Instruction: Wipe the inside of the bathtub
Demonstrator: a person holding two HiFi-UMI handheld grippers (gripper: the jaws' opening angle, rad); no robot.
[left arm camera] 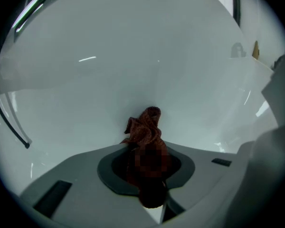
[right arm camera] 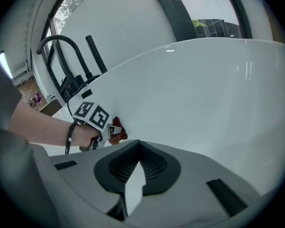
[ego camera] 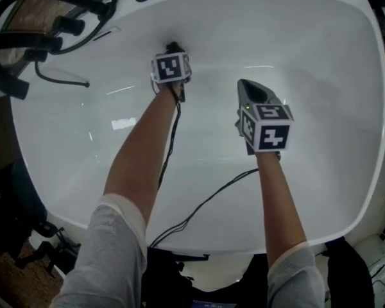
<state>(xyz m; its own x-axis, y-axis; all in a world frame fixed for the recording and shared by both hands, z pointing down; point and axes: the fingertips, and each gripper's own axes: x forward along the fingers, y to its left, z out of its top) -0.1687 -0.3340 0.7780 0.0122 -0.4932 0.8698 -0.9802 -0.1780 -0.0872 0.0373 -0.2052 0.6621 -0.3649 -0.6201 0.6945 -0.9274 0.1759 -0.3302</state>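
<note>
The bathtub fills the head view as a broad, smooth oval basin of glossy white, with soft streaks of reflected light on its curved walls. The left claw is clamped on a rust-brown cloth. The cloth is a crumpled, coarse-woven wad that bunches out past the dark ribbed pads, and its tip sits against the white tub wall. In the head view this claw is at the upper middle of the frame, down inside the basin near the far wall.

The right claw hangs to the right of centre, also inside the tub. In its own view the ridged black pads are drawn together with nothing between them, and only a thin white sliver of tub shows below.

A matte black tap fitting with curved tubular arms occupies the upper left corner, on the tub's rim. Thin black cables trail from both claws across the near wall towards the bottom edge.
</note>
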